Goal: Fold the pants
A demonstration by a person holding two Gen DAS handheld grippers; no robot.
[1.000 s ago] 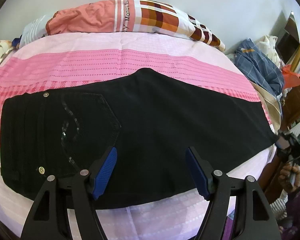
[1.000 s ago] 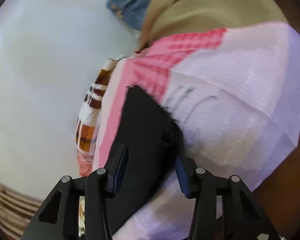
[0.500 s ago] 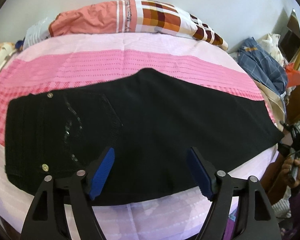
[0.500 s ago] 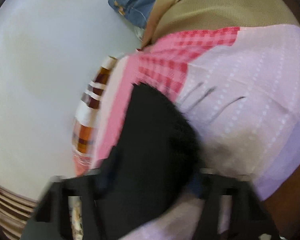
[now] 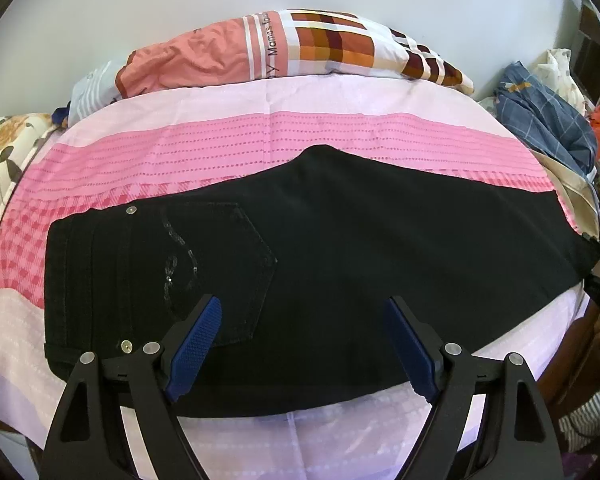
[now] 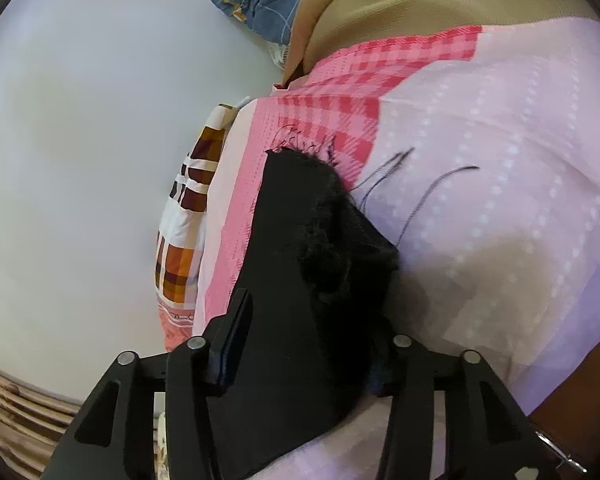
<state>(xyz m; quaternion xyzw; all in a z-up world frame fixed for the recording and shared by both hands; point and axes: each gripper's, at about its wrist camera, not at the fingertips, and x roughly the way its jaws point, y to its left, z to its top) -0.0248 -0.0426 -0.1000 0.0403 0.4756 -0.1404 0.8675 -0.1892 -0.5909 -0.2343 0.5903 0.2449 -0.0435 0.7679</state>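
Black pants [image 5: 340, 272]: folded lengthwise, flat on bed ahead of your left gripper [image 5: 300, 344], jaws just widened, holding nothing. Your right gripper [image 6: 300, 344]: jaws just reopened, hem between them, grip unclear. Crosswise folds remain.

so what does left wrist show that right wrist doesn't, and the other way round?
Left wrist only: the whole black pants laid flat, with waistband and back pocket, and the left tongs open above them, gripping nothing. Right wrist only: the frayed hem with loose threads, lying between the right tongs; whether they press on it I cannot tell. Both: the pink bedsheet, the checked pillow and the blue plaid cloth.
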